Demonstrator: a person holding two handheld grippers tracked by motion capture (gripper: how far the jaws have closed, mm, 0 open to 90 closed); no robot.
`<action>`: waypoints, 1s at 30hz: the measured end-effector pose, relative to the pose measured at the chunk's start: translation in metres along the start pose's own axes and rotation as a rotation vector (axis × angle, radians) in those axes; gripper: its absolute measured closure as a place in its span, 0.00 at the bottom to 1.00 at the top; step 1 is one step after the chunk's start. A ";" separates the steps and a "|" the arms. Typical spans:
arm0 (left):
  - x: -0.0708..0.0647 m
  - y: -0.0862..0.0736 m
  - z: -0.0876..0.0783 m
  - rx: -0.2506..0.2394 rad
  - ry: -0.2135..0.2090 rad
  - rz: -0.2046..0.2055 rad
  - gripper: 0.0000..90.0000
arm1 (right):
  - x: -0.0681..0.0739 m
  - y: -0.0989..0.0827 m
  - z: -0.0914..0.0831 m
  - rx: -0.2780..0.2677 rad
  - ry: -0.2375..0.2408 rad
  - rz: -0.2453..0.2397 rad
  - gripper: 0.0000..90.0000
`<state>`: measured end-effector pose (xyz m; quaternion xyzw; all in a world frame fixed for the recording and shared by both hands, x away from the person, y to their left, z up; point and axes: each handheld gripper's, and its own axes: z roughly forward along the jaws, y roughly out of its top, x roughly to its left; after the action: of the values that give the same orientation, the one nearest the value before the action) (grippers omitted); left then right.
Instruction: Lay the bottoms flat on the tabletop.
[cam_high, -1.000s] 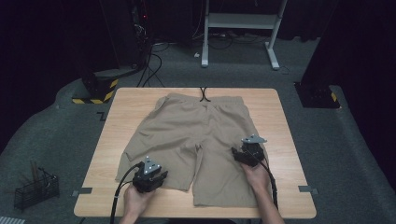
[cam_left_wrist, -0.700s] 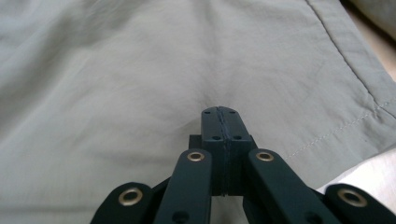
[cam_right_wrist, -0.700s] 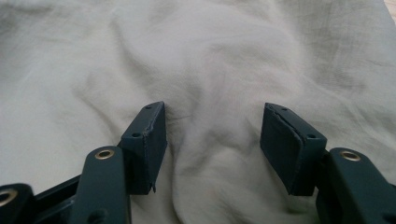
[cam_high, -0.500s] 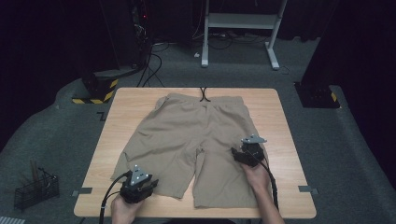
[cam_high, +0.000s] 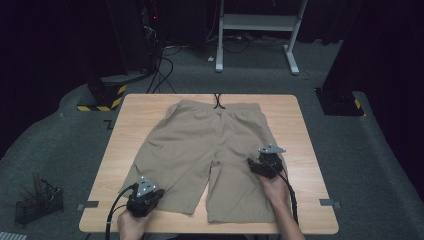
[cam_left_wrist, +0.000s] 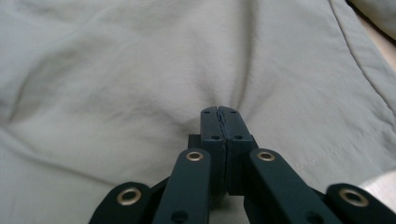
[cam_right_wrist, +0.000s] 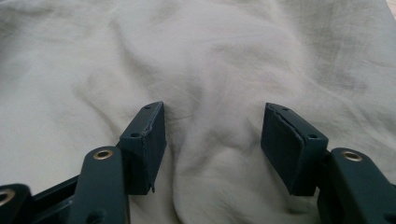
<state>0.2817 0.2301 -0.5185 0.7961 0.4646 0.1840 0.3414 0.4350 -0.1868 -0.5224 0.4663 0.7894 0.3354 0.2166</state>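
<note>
Left gripper (cam_left_wrist: 219, 112) just clenched, seemingly pinching shorts (cam_high: 210, 150) fabric; nip hidden. Right gripper (cam_right_wrist: 212, 140) released over fold.

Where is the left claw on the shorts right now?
In the high view, the left claw sits at the near left of the table, on the hem end of the left leg of the shorts.

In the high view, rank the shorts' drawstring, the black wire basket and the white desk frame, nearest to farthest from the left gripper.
From the left gripper, at the shorts' near-left leg:
1. black wire basket, on the floor to its left.
2. drawstring, at the waistband by the table's far edge.
3. white desk frame, beyond the table.
</note>
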 end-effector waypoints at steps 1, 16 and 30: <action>0.000 -0.002 -0.003 -0.005 -0.002 0.006 0.99 | 0.000 0.000 0.000 0.000 0.000 0.000 0.45; 0.073 0.001 -0.009 0.001 0.192 -0.192 0.56 | 0.000 0.000 0.000 0.000 -0.001 0.001 0.44; 0.069 -0.014 -0.025 0.032 0.143 -0.157 0.99 | 0.000 0.000 0.000 0.000 0.001 -0.002 0.44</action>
<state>0.2921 0.3035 -0.5128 0.7475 0.5516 0.2054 0.3080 0.4351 -0.1867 -0.5224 0.4652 0.7900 0.3355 0.2165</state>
